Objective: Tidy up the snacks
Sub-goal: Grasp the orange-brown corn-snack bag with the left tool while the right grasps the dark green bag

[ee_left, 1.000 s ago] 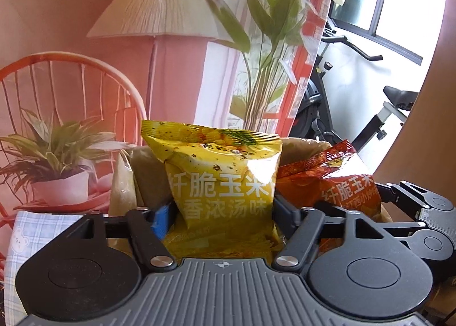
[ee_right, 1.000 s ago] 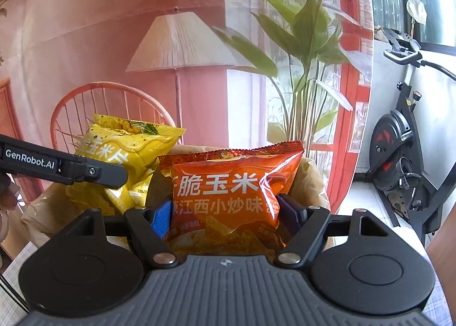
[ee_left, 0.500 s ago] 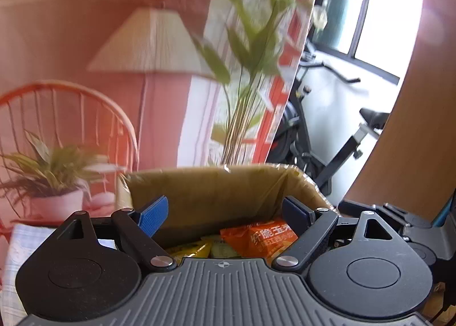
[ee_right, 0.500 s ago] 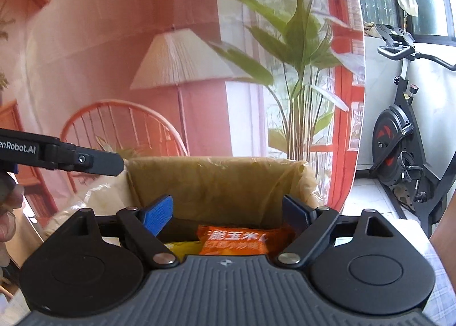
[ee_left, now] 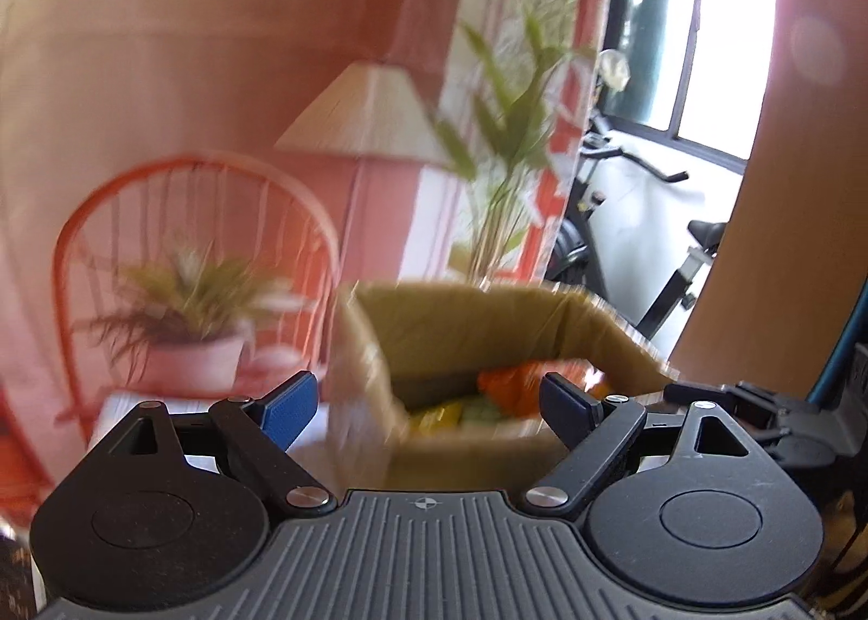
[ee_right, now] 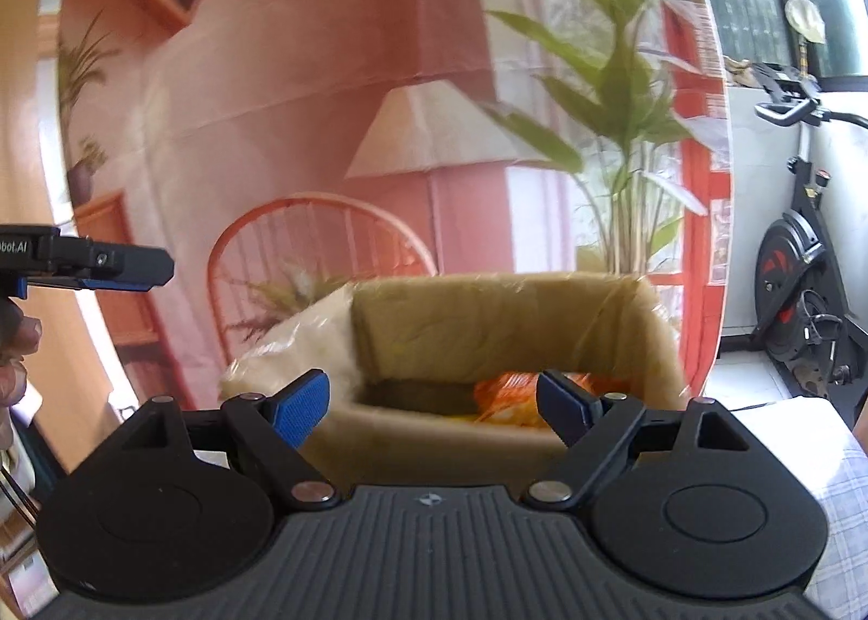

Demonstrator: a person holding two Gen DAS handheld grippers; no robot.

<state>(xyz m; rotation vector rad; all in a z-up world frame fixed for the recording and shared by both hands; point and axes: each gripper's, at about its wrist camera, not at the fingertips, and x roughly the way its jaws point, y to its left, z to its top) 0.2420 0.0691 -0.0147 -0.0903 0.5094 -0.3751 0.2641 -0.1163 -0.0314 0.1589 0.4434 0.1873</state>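
Brown cardboard is my landmark: the open box (ee_right: 510, 327), wrapped in clear film, sits straight ahead of both my claws. Inside it lie the snacks, an orange packet (ee_right: 510, 395) toward the box's right side and a yellow packet (ee_left: 436, 411) low at its near wall, so I judge this round of tidying done for those two. My left claw (ee_left: 428, 403) is released, its blue pads spread wide with nothing between them; its jaws have just been opening, and only the box shows through the gap. My right claw (ee_right: 434, 403) is likewise released and empty, its jaws also having just been opening. Both claws hang short of the box's near wall, apart from it, which suits letting go and clearing the rim before I look for more snacks. In the right wrist view my left claw's finger pokes in well left of the box, with my hand (ee_right: 16, 349) behind it. The box rests on a pale checked cloth (ee_right: 846, 490), seen to its right. Behind the box hangs a printed backdrop (ee_right: 304, 132) of a pink room with lamp and chair; right of the box, farther off, stands an exercise bike (ee_right: 803, 262) by a bright window (ee_left: 710, 23)
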